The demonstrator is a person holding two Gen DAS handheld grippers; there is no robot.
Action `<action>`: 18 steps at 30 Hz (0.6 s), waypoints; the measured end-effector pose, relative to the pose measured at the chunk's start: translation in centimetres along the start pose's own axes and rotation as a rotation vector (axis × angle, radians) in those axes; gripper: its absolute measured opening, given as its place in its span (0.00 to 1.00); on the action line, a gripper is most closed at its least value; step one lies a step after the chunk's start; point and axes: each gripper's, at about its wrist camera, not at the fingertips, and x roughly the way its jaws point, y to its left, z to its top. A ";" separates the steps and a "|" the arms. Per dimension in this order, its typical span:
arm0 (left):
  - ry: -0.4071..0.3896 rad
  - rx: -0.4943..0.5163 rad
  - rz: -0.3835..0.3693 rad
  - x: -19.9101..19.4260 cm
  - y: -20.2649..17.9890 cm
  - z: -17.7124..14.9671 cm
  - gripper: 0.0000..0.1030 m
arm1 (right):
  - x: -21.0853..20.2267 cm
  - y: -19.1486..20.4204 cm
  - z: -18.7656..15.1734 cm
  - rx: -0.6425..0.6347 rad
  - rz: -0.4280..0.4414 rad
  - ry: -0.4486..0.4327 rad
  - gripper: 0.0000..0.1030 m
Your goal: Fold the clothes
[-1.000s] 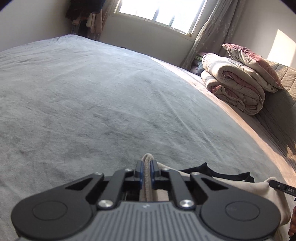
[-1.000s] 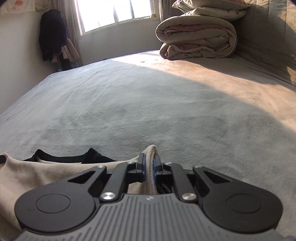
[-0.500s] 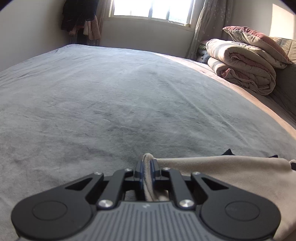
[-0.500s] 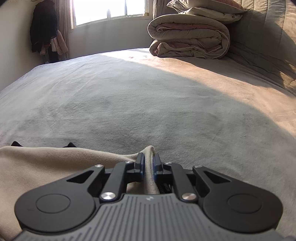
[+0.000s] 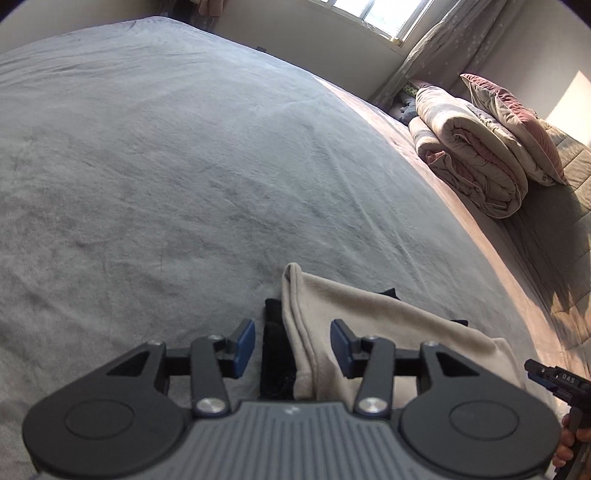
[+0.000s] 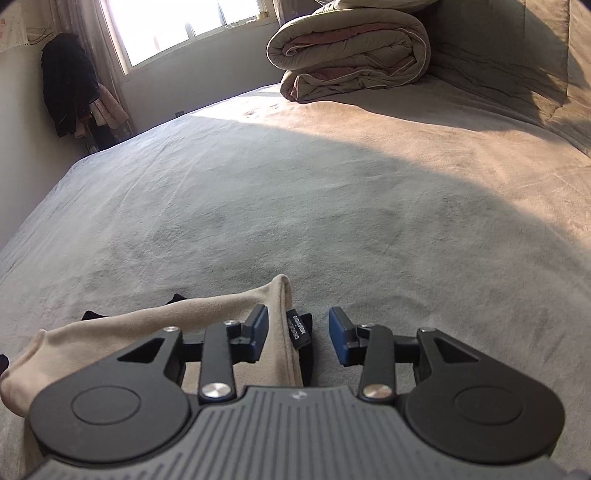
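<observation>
The tan cloth (image 5: 369,317) lies folded on the gray bed (image 5: 166,166), with black cloth under it. Our left gripper (image 5: 292,345) is opening, and one folded corner sits loose between its blue pads. Our right gripper (image 6: 298,334) is opening too, around the other corner. A rolled quilt (image 6: 351,48) sits far back.

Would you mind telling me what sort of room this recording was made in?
Most likely a bedroom: a wide bed under a grey blanket, a folded duvet at its head, and a curtained window behind.
</observation>
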 end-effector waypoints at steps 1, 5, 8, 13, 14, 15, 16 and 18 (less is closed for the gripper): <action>0.007 -0.012 -0.020 -0.5 0.2 -0.3 0.45 | -0.7 -0.2 -0.1 0.014 0.013 0.010 0.40; 0.066 -0.051 -0.093 -0.7 0.8 -1.6 0.44 | -2.5 -1.4 -1.2 0.065 0.046 0.048 0.41; 0.092 -0.058 -0.098 0.0 0.5 -2.4 0.40 | -3.3 -2.2 -2.3 0.128 0.059 0.068 0.42; 0.110 0.002 -0.041 1.1 -0.7 -3.7 0.18 | -3.3 -2.7 -4.5 0.249 0.109 0.109 0.42; 0.114 0.015 -0.033 0.9 -0.9 -3.8 0.16 | -3.2 -2.5 -4.8 0.252 0.107 0.113 0.42; 0.114 0.032 -0.028 0.5 -1.1 -3.9 0.16 | -3.1 -2.3 -4.9 0.249 0.105 0.115 0.42; 0.116 0.057 -0.021 0.3 -1.0 -4.1 0.16 | -3.1 -2.2 -5.0 0.242 0.101 0.114 0.42; 0.126 0.120 -0.001 0.5 -0.9 -4.8 0.19 | -3.0 -1.8 -5.0 0.210 0.093 0.106 0.42</action>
